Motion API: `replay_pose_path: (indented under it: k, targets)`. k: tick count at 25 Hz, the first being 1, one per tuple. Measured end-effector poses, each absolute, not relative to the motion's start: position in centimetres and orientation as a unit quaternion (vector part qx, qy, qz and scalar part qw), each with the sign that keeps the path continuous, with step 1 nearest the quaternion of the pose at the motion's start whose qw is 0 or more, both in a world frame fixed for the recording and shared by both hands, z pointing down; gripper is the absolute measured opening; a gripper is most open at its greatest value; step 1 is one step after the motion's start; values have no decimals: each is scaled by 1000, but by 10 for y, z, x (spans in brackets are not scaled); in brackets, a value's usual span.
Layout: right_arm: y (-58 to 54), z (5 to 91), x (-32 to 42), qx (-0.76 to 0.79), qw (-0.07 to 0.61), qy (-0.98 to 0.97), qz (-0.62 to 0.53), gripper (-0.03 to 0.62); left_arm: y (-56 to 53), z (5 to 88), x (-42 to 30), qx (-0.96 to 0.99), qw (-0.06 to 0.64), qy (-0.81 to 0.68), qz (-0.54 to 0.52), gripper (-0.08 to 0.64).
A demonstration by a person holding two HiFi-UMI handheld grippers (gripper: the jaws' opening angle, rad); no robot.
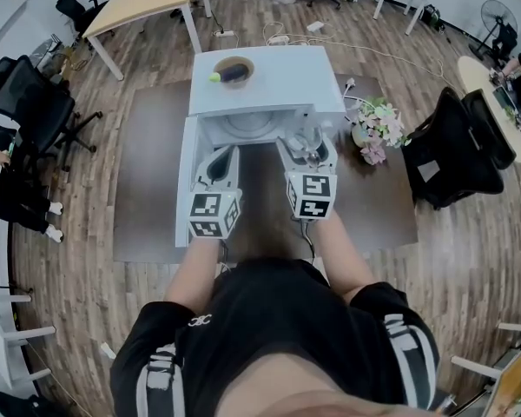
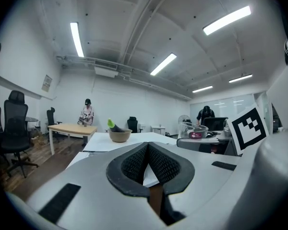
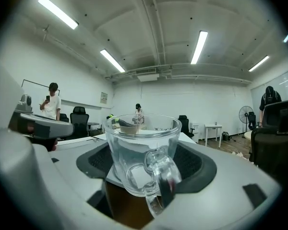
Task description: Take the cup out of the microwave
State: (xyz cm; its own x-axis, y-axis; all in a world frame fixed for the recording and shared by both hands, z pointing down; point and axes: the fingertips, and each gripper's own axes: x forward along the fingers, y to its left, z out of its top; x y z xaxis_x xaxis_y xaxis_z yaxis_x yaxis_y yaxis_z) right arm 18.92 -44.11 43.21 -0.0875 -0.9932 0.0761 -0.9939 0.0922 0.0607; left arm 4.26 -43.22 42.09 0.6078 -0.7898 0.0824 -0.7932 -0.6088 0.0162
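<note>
My right gripper [image 1: 309,152] is shut on a clear glass cup [image 3: 141,152] with a handle, held upright with the handle toward the camera. In the head view the cup [image 1: 311,148] is just in front of the white microwave's [image 1: 278,85] open cavity, about level with its top. The microwave door [image 1: 184,185] is swung open to the left. My left gripper [image 1: 217,165] is beside the right one, in front of the opening, with its black pads [image 2: 134,164] together on nothing. The left gripper view shows the cup [image 2: 194,130] at the right.
A brown bowl [image 1: 233,70] with a green-tipped thing in it sits on the microwave's top. The microwave stands on a dark brown table [image 1: 148,172] with a flower bunch [image 1: 378,129] at its right. Black office chairs [image 1: 35,102] and desks are around, and people stand farther off.
</note>
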Motion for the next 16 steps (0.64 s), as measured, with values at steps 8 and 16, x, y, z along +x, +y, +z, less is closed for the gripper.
replay_pose_path:
  k: [8,16]
  targets:
    - [-438,431,193,672,48,-739,13,374,-427,415,45,895,19,-445,35,3]
    - [-433,427,189,666,34,-745,12,374,-418,413,41,892,18,-451,38,3]
